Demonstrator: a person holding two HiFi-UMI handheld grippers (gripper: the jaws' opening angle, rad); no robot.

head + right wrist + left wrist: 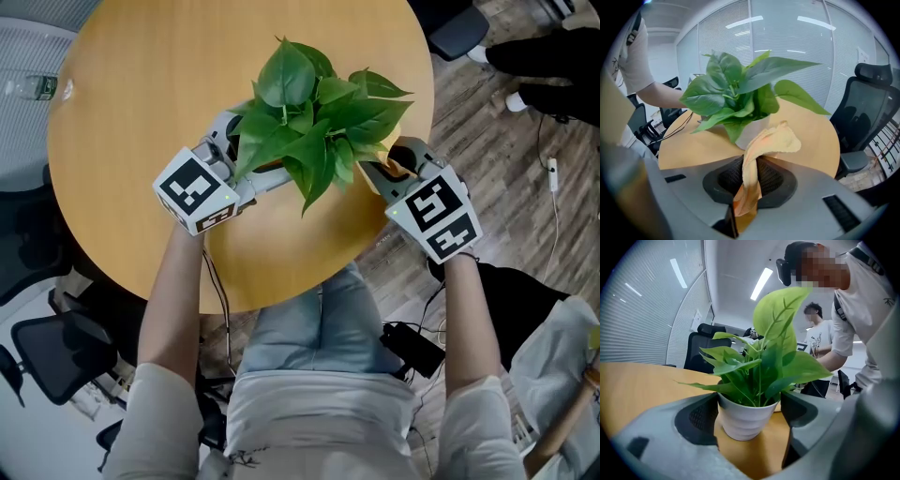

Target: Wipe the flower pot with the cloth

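The left gripper (246, 157) lies nearly level on the table (131, 103), and its jaws stand wide apart. The pot (745, 420) stands upright right between them, on the table top. In the left gripper view the left pad (701, 416) is just beside the pot's wall and the right pad (797, 408) is just beside its rim. I cannot tell if either pad really touches it, but they do not look pressed on it. The pot is white with soft ribs. The plant (764, 362) in it rises above both jaws and spreads over them, so in the head view the leaves cover the pot and the jaw tips.

The right gripper (389, 164) is on the other side of the pot, tilted downward, with its tips toward the pot. Its jaws are closed together on the cloth (764, 145). The cloth is yellow-orange. It is pinched at its lower part, twisted into a strip, and its free end stands up out of the jaws and folds over to the gripper's right. In the right gripper view this free end is straight ahead of the jaws, in front of the pot's wall and under the lowest leaves. Whether the cloth touches the pot, I cannot tell.

Beyond the table, to the right of the right gripper, stands a black chair (862, 108).
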